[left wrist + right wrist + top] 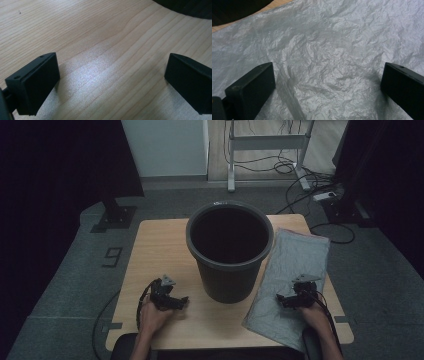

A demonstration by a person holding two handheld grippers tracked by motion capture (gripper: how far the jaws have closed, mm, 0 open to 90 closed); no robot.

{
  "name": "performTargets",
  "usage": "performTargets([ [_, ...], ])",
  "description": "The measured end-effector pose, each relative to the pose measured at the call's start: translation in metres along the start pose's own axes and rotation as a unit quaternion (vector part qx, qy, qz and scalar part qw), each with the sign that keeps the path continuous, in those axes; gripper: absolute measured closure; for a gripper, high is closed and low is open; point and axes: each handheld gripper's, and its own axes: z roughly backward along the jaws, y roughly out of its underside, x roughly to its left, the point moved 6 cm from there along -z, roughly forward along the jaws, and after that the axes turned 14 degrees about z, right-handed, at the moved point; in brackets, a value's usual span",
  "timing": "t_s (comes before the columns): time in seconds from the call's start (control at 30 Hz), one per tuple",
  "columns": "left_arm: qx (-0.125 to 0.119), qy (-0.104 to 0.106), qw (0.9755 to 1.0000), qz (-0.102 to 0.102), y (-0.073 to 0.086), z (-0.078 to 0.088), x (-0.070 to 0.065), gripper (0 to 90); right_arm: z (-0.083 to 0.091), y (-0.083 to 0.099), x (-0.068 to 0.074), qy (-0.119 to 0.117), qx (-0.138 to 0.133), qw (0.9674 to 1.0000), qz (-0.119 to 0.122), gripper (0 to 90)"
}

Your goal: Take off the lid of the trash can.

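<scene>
Your left hand [151, 316] rests low on the table [165, 245], near its front edge, with the left gripper [181, 301] pointing right toward the bin [229, 255] and stopping short of its base. In the left gripper view its jaws stand wide apart over bare wood, holding nothing, and the dark foot of the bin curves across the top right corner. Your right hand [314, 315] comes in at the front right corner, and the right gripper [280, 298] points left, lying over the near part of the bag [295, 270]. Its jaws are spread wide too, with the bag's surface between them and nothing pinched. The bag is grey, thin and finely crinkled, lying flat along the right side of the table beside the bin, its near corner reaching the table's front edge. The bin is dark, round and upright at the middle of the table, its mouth open.
</scene>
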Motion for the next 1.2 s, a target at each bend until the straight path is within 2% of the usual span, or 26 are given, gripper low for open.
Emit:
performTargets([
  [0.13,0.006,0.000,1.0000,0.004,-0.001,0.000,-0.001,0.0,0.001,0.001,0.001,0.001,0.000,1.0000,0.000,0.0],
  [0.3,0.015,0.027,0.9994,0.018,-0.003,0.003,-0.004,0.0,0.001,0.001,0.001,0.001,0.000,1.0000,0.000,0.0],
  [0.47,0.021,0.033,0.9992,0.010,-0.009,0.007,-0.008,0.0,0.001,0.001,0.001,0.001,0.000,1.0000,0.000,0.0],
  [0.6,0.023,0.042,0.9988,0.007,-0.020,0.014,-0.010,0.0,0.001,0.001,0.001,0.001,0.000,1.0000,0.000,0.0],
  [0.73,0.024,0.040,0.9989,-0.006,-0.035,0.024,-0.011,0.0,0.001,0.001,0.001,0.001,0.000,1.0000,0.000,0.0],
  [1.2,0.016,0.054,0.9984,0.000,-0.070,0.052,-0.002,4.0,0.001,0.001,0.001,0.001,0.000,1.0000,0.000,0.0],
])
